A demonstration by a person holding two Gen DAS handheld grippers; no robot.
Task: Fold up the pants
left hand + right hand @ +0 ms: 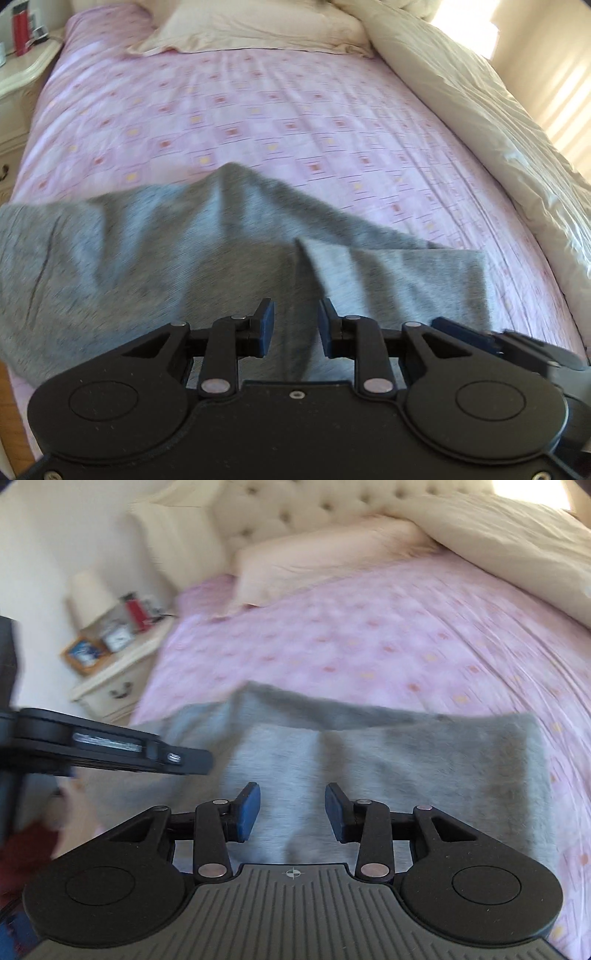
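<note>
Grey pants (147,251) lie rumpled across the near part of a bed, with a raised ridge in the middle and a flatter folded part to the right. My left gripper (295,328) hovers over them, its blue pads apart with a dark crease of cloth showing in the gap; the pads do not press on it. In the right wrist view the pants (424,760) look blurred. My right gripper (291,812) stands open above the cloth, nothing clamped. The left gripper's body (177,757) shows at the left of that view.
The pink patterned sheet (258,110) stretches away beyond the pants. A cream pillow (258,26) lies at the head and a bunched cream duvet (480,110) runs along the right side. A nightstand (122,672) with a red bottle (135,613) stands at the left.
</note>
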